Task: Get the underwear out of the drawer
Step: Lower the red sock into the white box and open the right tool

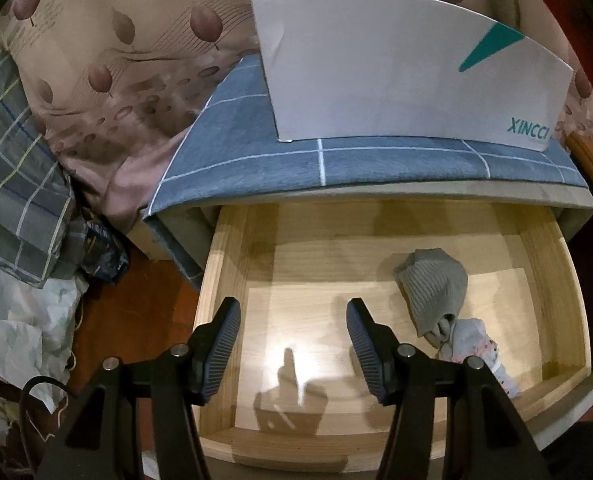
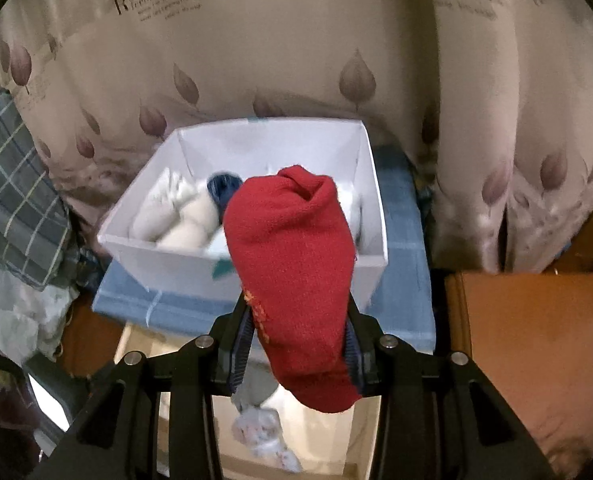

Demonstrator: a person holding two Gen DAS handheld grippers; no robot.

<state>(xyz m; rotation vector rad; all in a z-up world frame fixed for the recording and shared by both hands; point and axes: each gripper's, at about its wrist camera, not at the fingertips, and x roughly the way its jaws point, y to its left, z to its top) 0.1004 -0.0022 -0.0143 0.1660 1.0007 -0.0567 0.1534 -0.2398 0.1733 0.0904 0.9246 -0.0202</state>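
Knit red garment point(image 2: 292, 276), soft and light, sat pinched mid-body in the right gripper point(image 2: 298, 344), held above the white box point(image 2: 256, 280). Grey piece point(image 1: 432, 288) and pale printed piece point(image 1: 480, 350) lay by the drawer point(image 1: 232, 248) right wall, best gathered at the bunched middle; left gripper point(image 1: 294, 344) gaped empty

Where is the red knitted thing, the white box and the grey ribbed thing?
Red knitted garment point(image 2: 292, 264): right wrist view, its middle.
White cardboard box point(image 2: 176, 268): right wrist view, front wall.
Grey ribbed garment point(image 1: 432, 284): left wrist view, its middle.
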